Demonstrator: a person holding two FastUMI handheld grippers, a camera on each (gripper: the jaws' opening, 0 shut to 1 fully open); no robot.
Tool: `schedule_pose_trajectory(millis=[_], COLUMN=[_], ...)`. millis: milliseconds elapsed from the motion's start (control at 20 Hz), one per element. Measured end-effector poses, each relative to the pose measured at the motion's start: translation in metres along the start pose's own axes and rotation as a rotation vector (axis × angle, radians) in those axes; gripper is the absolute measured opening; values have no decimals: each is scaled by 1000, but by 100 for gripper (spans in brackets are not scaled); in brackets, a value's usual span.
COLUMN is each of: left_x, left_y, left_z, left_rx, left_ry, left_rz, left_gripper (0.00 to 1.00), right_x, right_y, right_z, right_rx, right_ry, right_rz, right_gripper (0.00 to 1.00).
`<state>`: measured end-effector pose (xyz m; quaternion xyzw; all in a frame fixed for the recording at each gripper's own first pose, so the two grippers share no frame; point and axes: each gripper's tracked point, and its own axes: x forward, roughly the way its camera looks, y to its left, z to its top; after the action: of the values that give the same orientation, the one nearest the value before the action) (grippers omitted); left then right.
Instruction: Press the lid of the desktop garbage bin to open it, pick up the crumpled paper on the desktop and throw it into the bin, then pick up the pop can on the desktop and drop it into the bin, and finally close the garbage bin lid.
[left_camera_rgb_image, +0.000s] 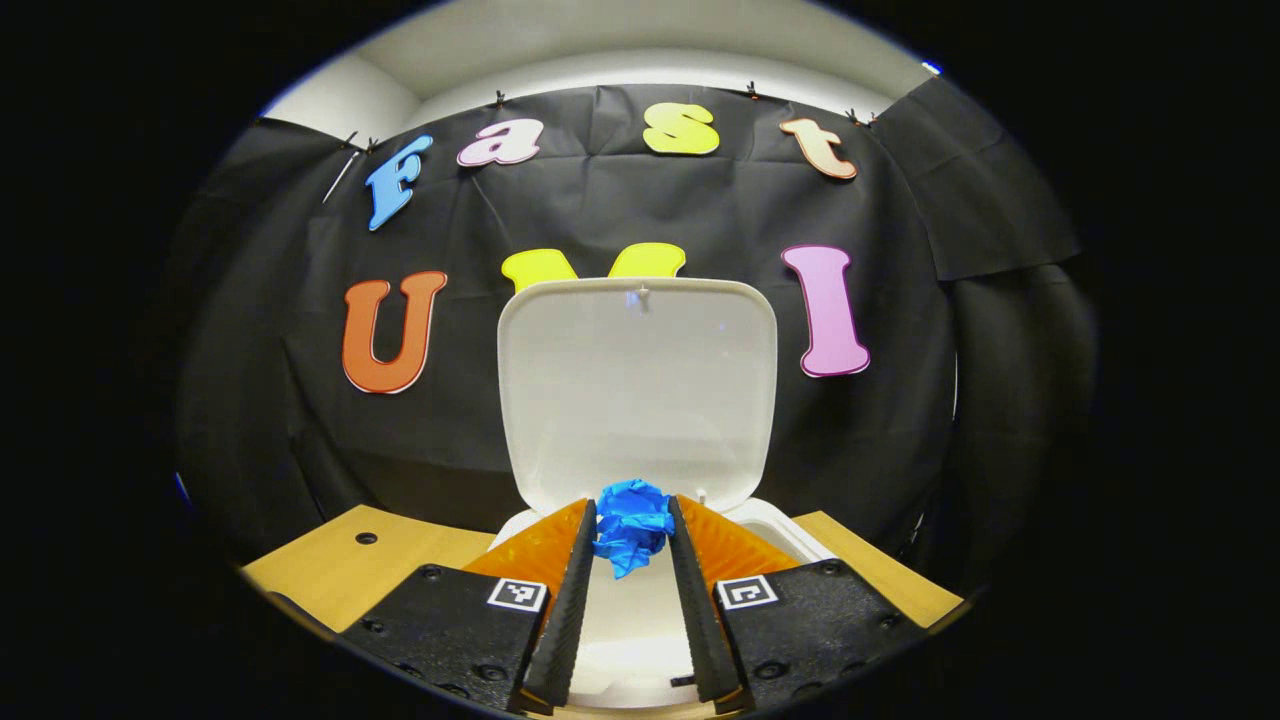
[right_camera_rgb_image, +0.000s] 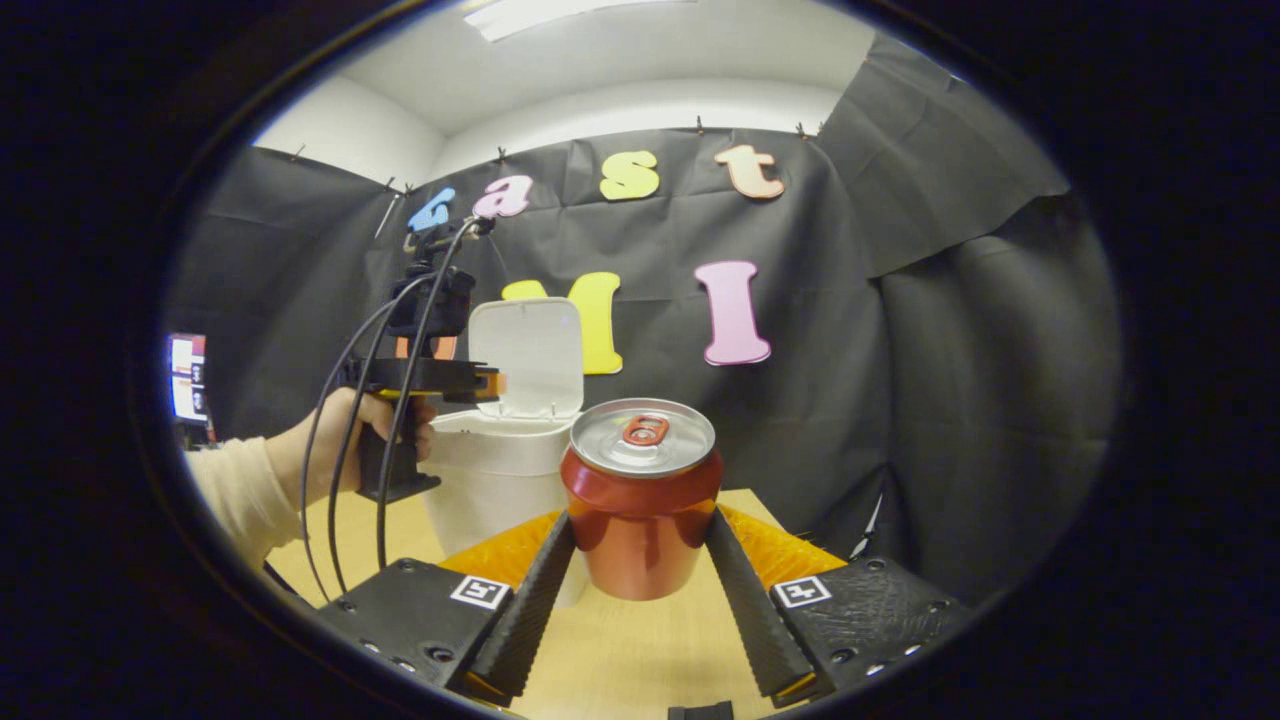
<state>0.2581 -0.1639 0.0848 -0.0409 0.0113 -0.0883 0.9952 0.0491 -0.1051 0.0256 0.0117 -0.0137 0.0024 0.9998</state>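
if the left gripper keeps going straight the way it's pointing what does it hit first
Probably the raised lid of the bin, right behind the paper held in the left gripper. How far off the lid stands is unclear.

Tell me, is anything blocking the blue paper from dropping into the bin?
Nothing visible is. The lid stands open, and the left gripper holds the blue paper over the bin, with only open space beneath it. The can sits off in the right gripper.

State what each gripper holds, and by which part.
Left gripper: crumpled blue paper, pinched at its sides over the open bin. Right gripper: red pop can, fingers on its lower sides.
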Motion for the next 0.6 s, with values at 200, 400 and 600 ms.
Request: schedule_pose_trajectory(millis=[200,400,600], left_x=[6,10,5], left_y=[-3,1,1], left_z=[-5,-6,-12], left_rx=[-1,2,-20], left_ry=[12,8,19], left_rz=[-2,5,14], left_gripper=[48,48,51], right_x=[2,3,7], right_y=[-2,-4,-7], right_z=[-3,-6,-7], right_rx=[-14,-9,-15], right_ry=[6,16,22], right_rz=[0,-10,-22], right_gripper=[81,81,81])
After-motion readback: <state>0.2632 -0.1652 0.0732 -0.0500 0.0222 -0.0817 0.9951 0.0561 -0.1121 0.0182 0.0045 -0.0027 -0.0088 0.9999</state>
